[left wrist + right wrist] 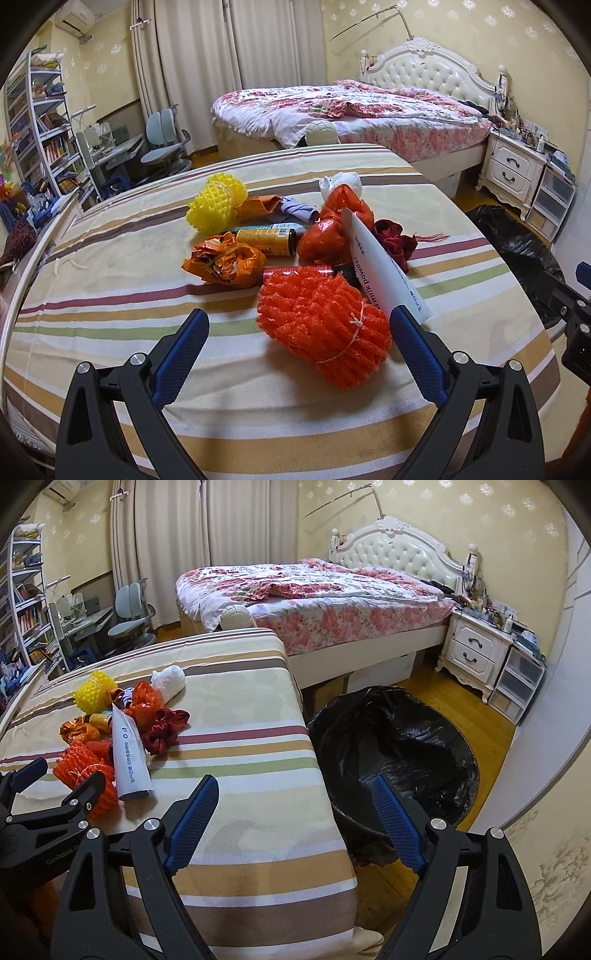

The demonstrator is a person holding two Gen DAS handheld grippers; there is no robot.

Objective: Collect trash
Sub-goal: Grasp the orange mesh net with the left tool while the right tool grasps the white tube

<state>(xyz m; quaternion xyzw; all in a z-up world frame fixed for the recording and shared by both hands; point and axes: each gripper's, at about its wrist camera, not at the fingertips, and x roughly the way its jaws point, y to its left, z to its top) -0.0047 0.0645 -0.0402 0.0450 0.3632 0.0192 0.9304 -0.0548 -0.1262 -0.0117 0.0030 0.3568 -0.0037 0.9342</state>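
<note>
A pile of trash lies on the striped tablecloth (110,325): an orange foam net (325,325), a white milk-powder tube (384,273), an orange crumpled wrapper (221,262), a yellow can (266,240), a yellow foam net (216,203), an orange-red bag (332,229), a dark red wrapper (395,240) and a white wad (341,184). My left gripper (297,319) is open, its jaws either side of the orange foam net. My right gripper (295,790) is open and empty over the table's right edge, beside the black-lined bin (395,746). The pile shows in the right wrist view, with the orange foam net (83,771) and tube (129,760).
A bed (332,602) with a floral cover stands behind the table. A white nightstand (476,653) and plastic drawers (517,683) stand at the right. A desk, chair (162,144) and bookshelf (40,122) are at the left. The floor is wood.
</note>
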